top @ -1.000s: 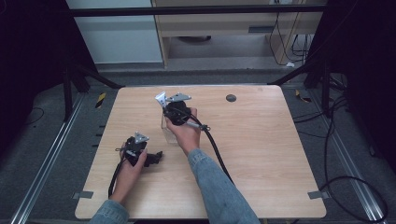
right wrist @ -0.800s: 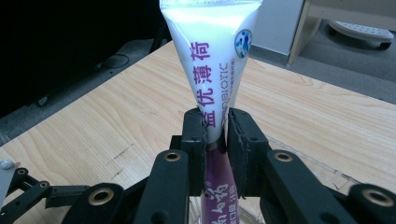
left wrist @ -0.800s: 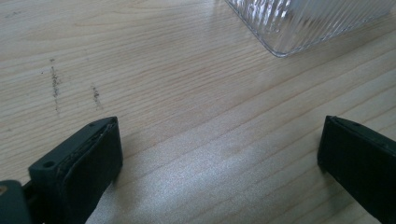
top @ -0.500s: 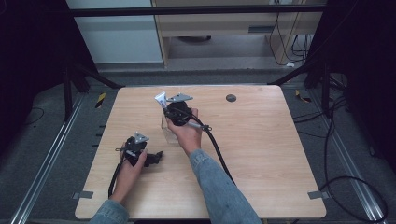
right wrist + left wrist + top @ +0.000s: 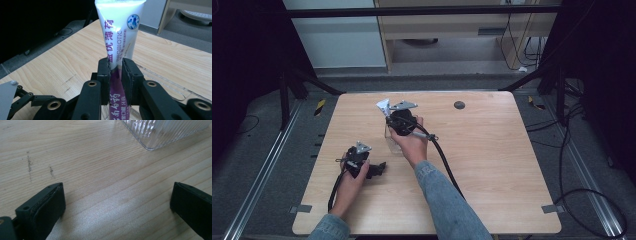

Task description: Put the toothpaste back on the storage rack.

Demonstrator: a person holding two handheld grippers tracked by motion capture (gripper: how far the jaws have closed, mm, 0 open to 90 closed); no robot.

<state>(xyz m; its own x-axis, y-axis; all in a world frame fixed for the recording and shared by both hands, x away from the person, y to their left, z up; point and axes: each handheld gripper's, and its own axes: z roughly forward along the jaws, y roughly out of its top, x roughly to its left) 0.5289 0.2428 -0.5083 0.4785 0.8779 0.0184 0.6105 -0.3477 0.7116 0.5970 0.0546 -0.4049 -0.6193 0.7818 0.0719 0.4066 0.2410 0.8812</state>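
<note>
Light wooden table [image 5: 492,165] at frame centre, grey floor and dark surrounds; clear ribbed glass container [image 5: 160,132] centre-left of tabletop; right gripper [image 5: 116,72] clamps white-purple tube [image 5: 120,30] upright above it; left gripper [image 5: 117,205] jaws apart, lower left.

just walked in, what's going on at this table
A person works at a wooden table with a gripper in each hand. The right gripper is shut on a white and purple tube, holding it upright over a clear ribbed glass container. The left gripper rests open on the table beside that container, holding nothing.
</note>
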